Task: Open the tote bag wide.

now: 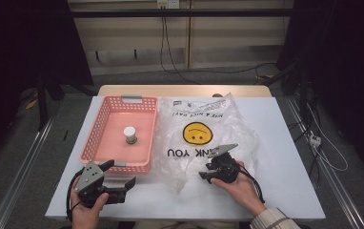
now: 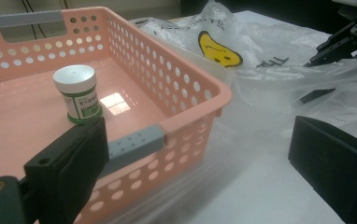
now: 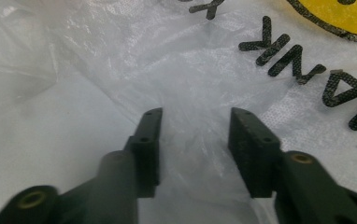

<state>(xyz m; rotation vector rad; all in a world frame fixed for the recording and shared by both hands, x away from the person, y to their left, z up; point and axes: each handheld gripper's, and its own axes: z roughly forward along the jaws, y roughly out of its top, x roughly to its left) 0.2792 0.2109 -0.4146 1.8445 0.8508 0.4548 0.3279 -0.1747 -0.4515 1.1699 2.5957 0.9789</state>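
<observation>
**A recording lab, not a home**

We are looking at a staged test room. Black curtains (image 1: 27, 43) are hanging at both sides, and loose black cables (image 1: 170, 47) are trailing down from a wall socket across the grey floor. A bare white-topped table (image 1: 285, 143) is standing alone between metal floor rails (image 1: 23, 162), and a person is gripping black two-jaw handheld tools wired by cable.

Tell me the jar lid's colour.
White; the jar lid shows best in the left gripper view.
</observation>
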